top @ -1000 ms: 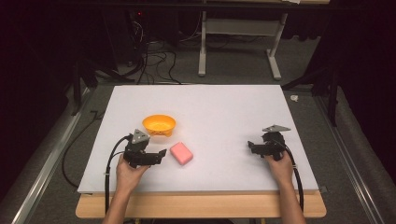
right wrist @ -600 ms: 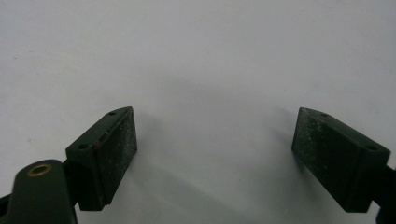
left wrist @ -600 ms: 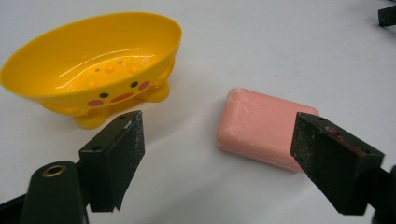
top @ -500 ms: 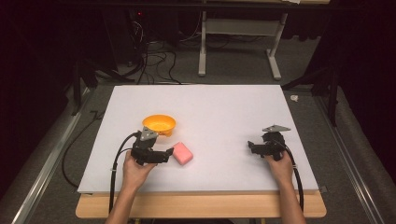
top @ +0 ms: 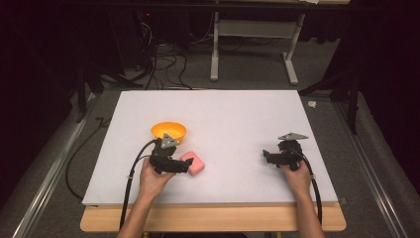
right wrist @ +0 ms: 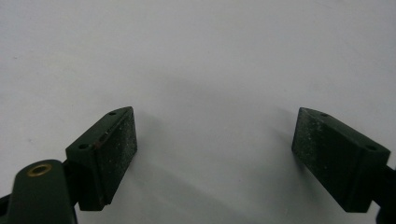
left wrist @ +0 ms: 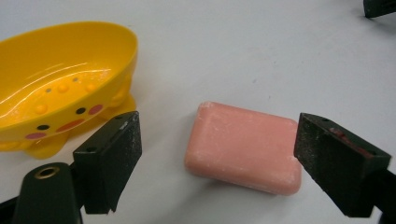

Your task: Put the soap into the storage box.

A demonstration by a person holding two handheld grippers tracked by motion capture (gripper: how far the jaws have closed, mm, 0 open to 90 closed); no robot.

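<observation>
Pink soap bar (left wrist: 243, 147) is seen lying flat on the white table (top: 237, 114), just beside the yellow soap dish (left wrist: 60, 84), not in it. Left gripper (left wrist: 217, 154) is held low at the bar with its jaws spread wide, one on each side of the soap; the right-hand jaw looks very close to the bar's end, the other well clear, and no pinch is made yet. In the high view the left gripper (top: 184, 167) is placed right at the soap bar (top: 194, 163), with the soap dish (top: 169, 132) just behind. Right gripper (right wrist: 215, 149) is parked over bare table, jaws spread, nothing between them; in the high view the right gripper (top: 266, 156) is well apart from the soap. Progress is judged early: approach and straddle are done, grasp not yet closed. Left to do, as judged: jaws to be shut on the bar, bar lifted, carried to the dish and set inside. Dish is empty, upright, untouched.
</observation>
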